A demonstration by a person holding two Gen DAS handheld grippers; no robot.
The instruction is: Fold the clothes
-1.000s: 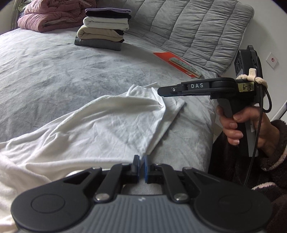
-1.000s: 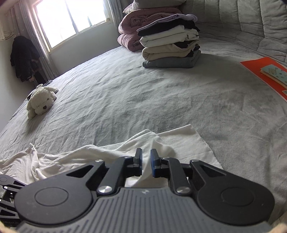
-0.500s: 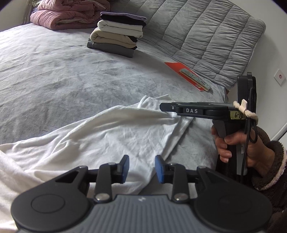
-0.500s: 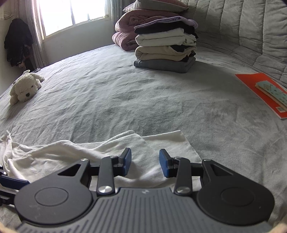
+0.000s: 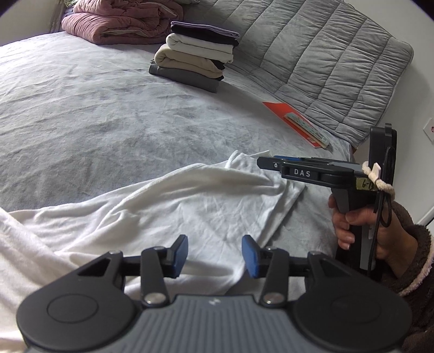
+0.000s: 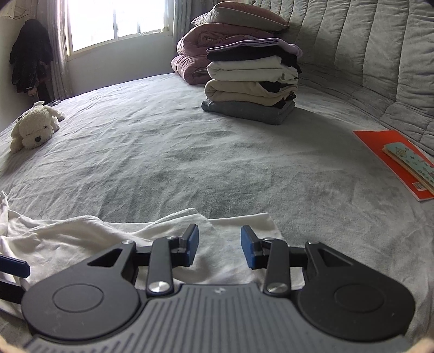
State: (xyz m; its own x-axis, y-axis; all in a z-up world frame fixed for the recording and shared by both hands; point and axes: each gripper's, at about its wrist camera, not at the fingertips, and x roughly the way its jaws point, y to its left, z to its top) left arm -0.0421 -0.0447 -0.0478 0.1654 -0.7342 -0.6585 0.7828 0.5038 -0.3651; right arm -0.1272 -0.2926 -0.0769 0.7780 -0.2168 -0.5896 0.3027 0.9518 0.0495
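A white garment (image 5: 162,206) lies spread and wrinkled on the grey bed, its near edge under both grippers. My left gripper (image 5: 214,255) hovers just above the cloth; its jaws are opening and nothing sits between the blue pads. My right gripper (image 6: 219,248) stands open over the garment's right end (image 6: 236,225), holding nothing. In the left wrist view the right gripper (image 5: 267,160) shows side-on at the right, held by a hand (image 5: 352,225) in a dark fuzzy sleeve, with its tip over the cloth's far corner.
A stack of folded clothes (image 5: 195,57) (image 6: 252,87) stands at the back of the bed, with a pink duvet (image 5: 119,24) behind it. An orange book (image 6: 393,160) lies at the right by the quilted headboard. A white plush dog (image 6: 34,129) rests far left.
Both grippers were pinched on the white garment's edge a second ago and have opened, letting it settle flat. The views have tilted slightly as the wrists rolled.
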